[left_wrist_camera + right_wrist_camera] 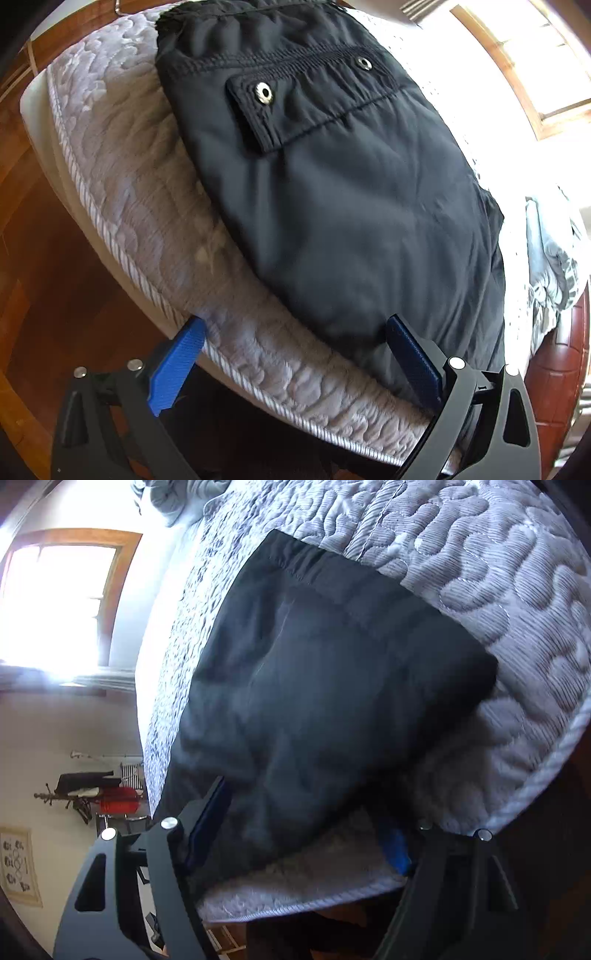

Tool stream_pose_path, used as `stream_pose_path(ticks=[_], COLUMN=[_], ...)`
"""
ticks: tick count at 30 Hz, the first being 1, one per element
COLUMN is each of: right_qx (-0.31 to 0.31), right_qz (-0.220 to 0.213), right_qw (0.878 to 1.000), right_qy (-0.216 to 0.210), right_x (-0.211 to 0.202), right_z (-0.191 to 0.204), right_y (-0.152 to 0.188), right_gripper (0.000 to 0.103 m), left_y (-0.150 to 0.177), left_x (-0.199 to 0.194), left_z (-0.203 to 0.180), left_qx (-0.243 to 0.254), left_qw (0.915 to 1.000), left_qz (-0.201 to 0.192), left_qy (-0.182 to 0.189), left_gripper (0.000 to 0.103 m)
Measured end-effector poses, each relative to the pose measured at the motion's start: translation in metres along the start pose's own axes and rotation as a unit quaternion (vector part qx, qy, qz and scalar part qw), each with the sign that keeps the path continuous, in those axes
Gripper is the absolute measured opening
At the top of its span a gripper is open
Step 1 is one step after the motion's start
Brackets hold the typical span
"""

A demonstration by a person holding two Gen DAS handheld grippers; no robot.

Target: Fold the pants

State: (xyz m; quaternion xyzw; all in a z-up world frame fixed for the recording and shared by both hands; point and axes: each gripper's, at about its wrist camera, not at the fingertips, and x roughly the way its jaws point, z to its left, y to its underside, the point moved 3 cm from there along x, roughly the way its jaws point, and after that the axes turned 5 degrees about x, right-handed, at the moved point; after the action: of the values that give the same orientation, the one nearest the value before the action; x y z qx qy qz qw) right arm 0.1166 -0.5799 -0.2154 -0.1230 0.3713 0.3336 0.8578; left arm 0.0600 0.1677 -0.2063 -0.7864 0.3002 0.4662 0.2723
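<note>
The black pants point(332, 192) lie on the quilted mattress point(122, 177) of a bed, close to its corded edge, and they look already folded into a compact bundle. The left gripper point(295, 350) hangs over the near edge of the bundle with its jaws wide apart; one blue pad lies over the dark cloth, the other is off it near the mattress edge, and nothing is clamped. The right gripper point(306, 834) is at the other end, its jaws also apart, with the dark fabric lying between them but not pressed, as far as I can see; this view is blurred there. To do the step well, I think both hands should take the near edge at matching points, grip all the layers together, and lift evenly so that the bundle does not open or slide off the bed. In the left view the long axis of the pants runs away from the camera, with the elastic waistband point(280, 62) and its metal snaps point(265, 92) at the far end.
</note>
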Motion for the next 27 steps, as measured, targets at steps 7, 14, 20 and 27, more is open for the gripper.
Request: stream_pose_path(ticks=[7, 14, 20, 27], right_qx=[-0.017, -0.075, -0.121, -0.094], right_qz=[-0.015, -0.03, -0.05, -0.088], right_qw=[1.0, 0.997, 0.991, 0.992], right_qy=[0.01, -0.019, -0.037, 0.004], right_x=[0.012, -0.005, -0.036, -0.06], right_z=[0.013, 0.05, 0.085, 0.052], right_y=[-0.022, -0.026, -0.04, -0.078], right_gripper=[0.032, 0.009, 0.007, 0.007], left_y=[-0.005, -0.007, -0.01, -0.021], left_x=[0.0, -0.007, -0.021, -0.016], left_z=[0.01, -0.001, 0.001, -0.01], left_qx=[-0.034, -0.013, 0.005, 0.009], left_qw=[0.9994, 0.9988, 0.9975, 0.9959], left_qz=[-0.007, -0.04, -0.059, -0.069], left_qy=[0.002, -0.025, -0.039, -0.057], left_gripper=[0.099, 0.082, 0.061, 0.062])
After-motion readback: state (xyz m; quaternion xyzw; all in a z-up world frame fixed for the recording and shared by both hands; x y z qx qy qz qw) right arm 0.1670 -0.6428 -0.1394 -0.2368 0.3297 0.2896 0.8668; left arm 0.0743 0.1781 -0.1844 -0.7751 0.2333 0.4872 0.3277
